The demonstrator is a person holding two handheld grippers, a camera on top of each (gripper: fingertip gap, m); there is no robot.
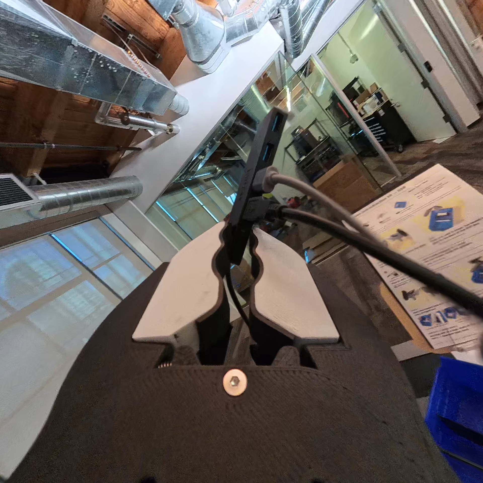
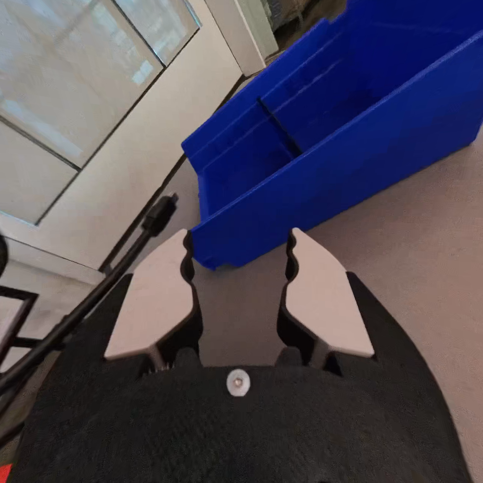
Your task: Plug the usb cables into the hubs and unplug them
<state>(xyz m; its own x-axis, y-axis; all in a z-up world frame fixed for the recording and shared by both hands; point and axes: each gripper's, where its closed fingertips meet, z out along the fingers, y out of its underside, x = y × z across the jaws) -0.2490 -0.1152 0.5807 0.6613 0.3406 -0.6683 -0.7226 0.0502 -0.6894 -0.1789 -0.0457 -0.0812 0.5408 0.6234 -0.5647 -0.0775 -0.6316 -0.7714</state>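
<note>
Black slim hub [image 1: 257, 177] carries grey [image 1: 300, 184] and black [image 1: 326, 224] cables.

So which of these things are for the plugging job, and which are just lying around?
For the job:
- black hub, held by the left hand-held gripper
- grey cable, plugged in
- black cable, plugged in
- open right hand-held gripper

Just lying about:
- blue bin
- printed sheet
</note>
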